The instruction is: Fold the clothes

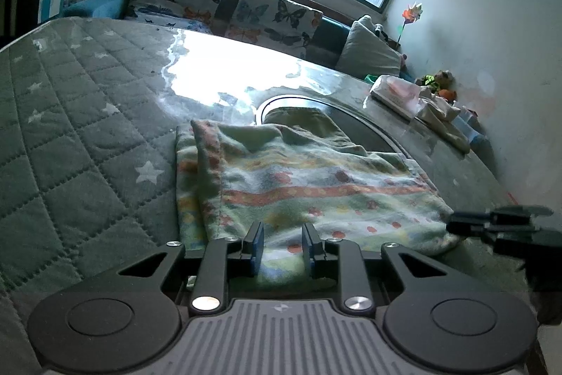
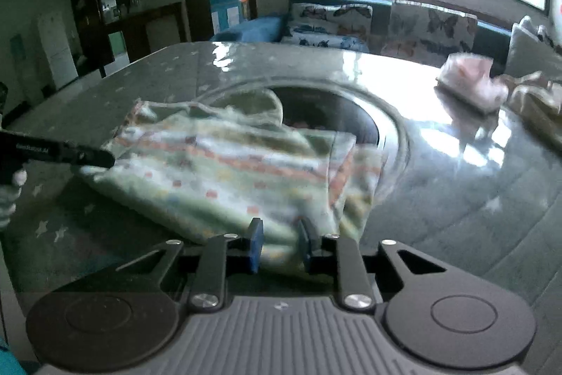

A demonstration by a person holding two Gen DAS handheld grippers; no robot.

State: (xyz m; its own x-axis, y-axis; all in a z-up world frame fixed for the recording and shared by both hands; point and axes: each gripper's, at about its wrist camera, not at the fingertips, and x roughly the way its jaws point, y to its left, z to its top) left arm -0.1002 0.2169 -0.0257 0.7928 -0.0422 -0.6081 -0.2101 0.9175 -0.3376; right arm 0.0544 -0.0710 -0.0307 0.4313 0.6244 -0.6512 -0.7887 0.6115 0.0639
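Note:
A pale green patterned garment (image 1: 302, 185) with orange and yellow bands lies partly folded on the glass-covered table (image 1: 87, 115). My left gripper (image 1: 282, 248) is open, its blue pads on either side of the garment's near edge. In the right wrist view the garment (image 2: 228, 171) lies ahead, and my right gripper (image 2: 279, 248) is open with the near hem between its pads. The right gripper's fingers show in the left wrist view (image 1: 498, 224) at the garment's right corner. The left gripper's finger shows in the right wrist view (image 2: 59, 152) at the garment's left edge.
The table has a quilted star-print cover (image 1: 70, 143) under glass and a dark round inset (image 2: 337, 115) behind the garment. A pink folded item (image 2: 470, 83) and a beige cloth (image 2: 534, 101) lie at the far right. A sofa with butterfly cushions (image 1: 274, 20) stands behind.

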